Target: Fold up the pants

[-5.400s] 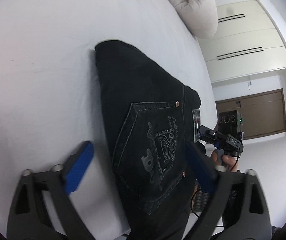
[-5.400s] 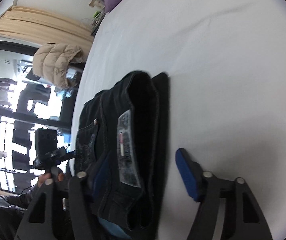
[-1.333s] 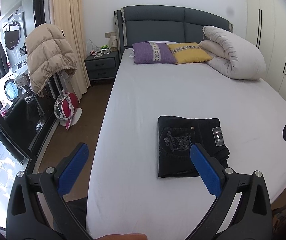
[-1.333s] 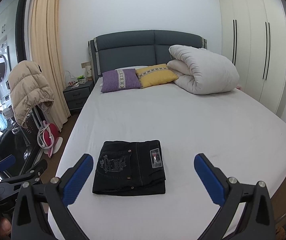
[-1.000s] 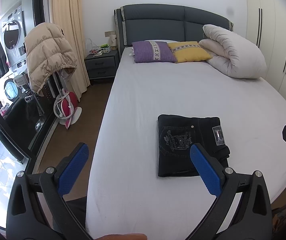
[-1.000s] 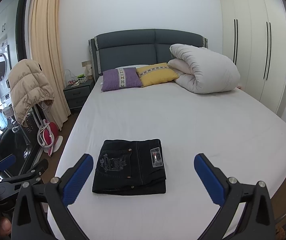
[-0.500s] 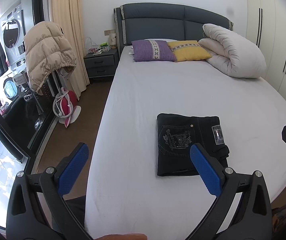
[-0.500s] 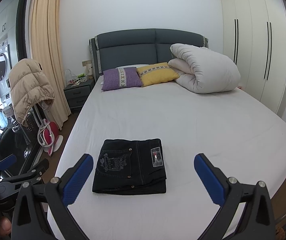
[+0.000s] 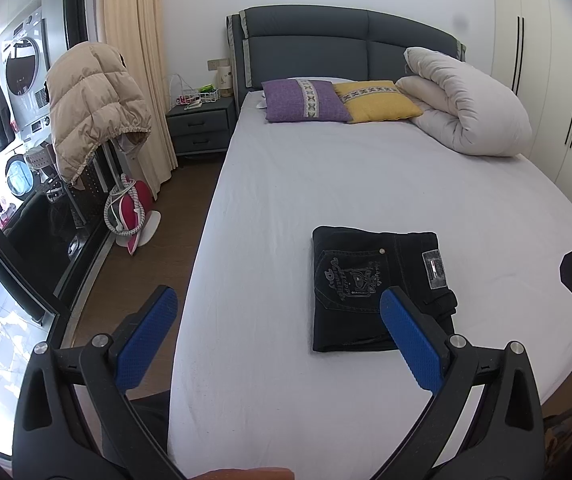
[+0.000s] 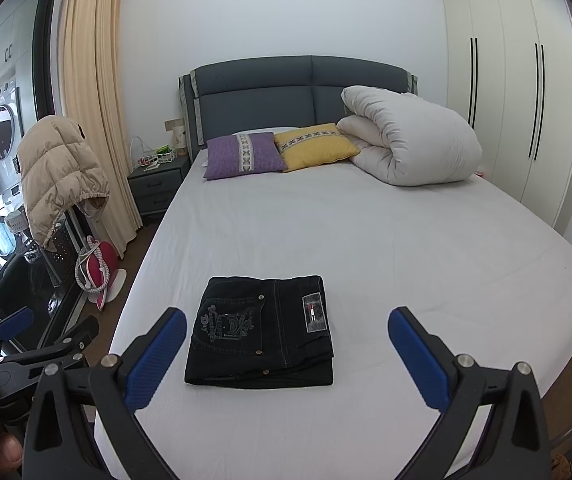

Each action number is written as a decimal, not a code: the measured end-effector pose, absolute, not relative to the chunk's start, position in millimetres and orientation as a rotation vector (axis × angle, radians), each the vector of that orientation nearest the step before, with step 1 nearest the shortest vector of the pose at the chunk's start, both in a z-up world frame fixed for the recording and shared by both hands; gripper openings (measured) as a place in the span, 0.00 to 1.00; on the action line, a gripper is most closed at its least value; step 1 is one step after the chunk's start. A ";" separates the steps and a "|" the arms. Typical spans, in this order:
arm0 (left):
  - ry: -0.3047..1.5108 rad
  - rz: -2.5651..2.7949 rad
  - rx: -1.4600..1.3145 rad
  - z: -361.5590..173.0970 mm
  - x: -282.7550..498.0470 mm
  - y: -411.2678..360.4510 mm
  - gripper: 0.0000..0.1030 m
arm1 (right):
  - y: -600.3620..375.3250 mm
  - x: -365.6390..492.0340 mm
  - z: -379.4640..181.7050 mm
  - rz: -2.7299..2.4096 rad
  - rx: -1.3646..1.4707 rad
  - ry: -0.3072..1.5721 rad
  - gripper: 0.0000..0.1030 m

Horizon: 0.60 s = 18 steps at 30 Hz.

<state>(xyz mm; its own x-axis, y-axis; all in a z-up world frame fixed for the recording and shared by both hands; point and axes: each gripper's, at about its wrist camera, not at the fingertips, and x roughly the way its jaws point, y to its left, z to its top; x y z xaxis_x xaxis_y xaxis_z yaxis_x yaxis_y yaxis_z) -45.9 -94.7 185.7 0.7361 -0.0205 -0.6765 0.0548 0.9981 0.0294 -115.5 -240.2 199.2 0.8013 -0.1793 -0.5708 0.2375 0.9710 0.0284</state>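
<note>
Pants lie folded in a neat dark square on the white bed, in the lower middle of the right view. Both tongs are wide open and hold nothing. The left tongs and the right tongs are at the bottom of their views, apart from the pants.

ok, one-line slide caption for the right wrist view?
Open right gripper hovers above folded black pants lying flat on the white bed.
</note>
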 end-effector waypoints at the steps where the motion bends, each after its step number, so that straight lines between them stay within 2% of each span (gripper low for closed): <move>1: 0.743 -0.042 0.048 184.9 -45.6 -94.9 1.00 | -240.7 -114.8 199.9 -0.225 0.100 0.601 1.00; 18: 0.743 -0.042 0.048 186.2 -46.3 -94.6 1.00 | -242.5 -114.2 198.1 -0.220 0.100 0.605 1.00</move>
